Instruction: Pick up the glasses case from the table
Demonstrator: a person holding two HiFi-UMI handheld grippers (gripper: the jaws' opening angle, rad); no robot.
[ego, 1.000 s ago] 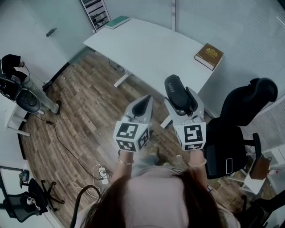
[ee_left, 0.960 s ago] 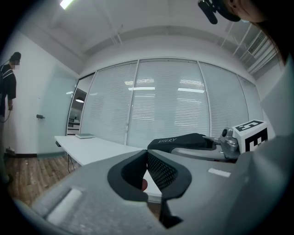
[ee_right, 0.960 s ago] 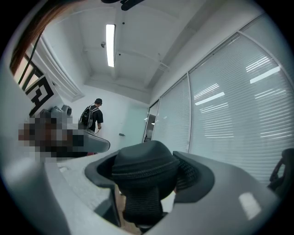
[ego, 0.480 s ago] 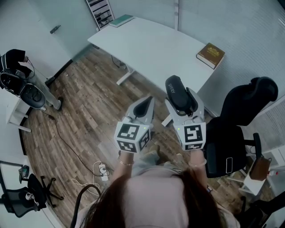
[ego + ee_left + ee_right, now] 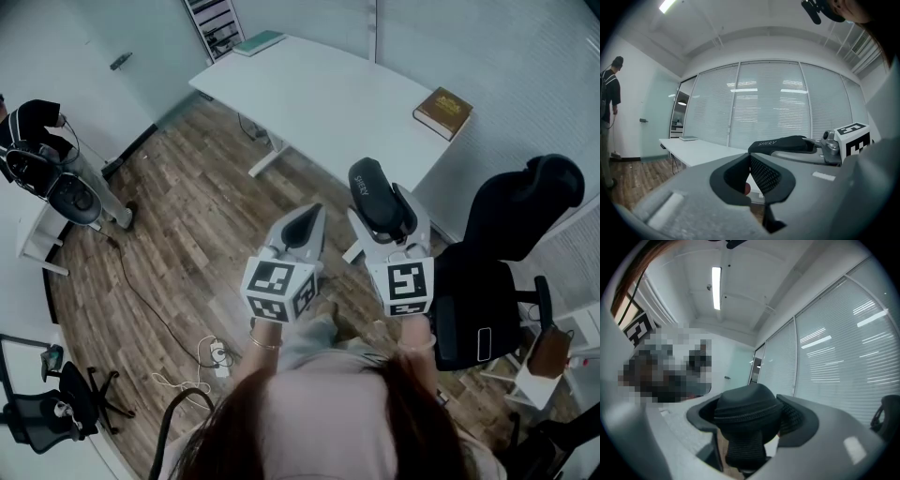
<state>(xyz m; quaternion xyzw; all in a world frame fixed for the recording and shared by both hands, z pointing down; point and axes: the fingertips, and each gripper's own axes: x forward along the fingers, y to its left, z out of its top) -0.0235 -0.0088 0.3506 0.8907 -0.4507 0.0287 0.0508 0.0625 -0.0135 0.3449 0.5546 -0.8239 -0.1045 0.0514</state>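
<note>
The pick-up looks done. The glasses case [image 5: 368, 186] is off the table [image 5: 319, 94] and sits in the right gripper [image 5: 384, 212], whose two jaws are pressed against its sides. In the right gripper view the dark, zip-edged case [image 5: 747, 420] fills the gap between the jaws, and one end of it sticks out past the jaw tips. I judge that nothing remains of the task itself except to keep the hold firm; no view shows where the case should go after this.

The left gripper [image 5: 305, 217] has no share in it. Its jaws are brought together, pad against pad, with nothing between them. From the left gripper [image 5: 751, 176] the case [image 5: 785, 144] shows just off to its right and slightly ahead.

The person holds both grippers out in front of the chest, side by side and close together, with the marker cubes nearest the body and the jaws pointing forward. They hang over the wooden floor. The table lies ahead of the jaw tips and well apart from them, with a brown book [image 5: 442, 111] on the corner ahead of the right gripper. A black office chair [image 5: 511, 225] stands to the right of that gripper.
</note>
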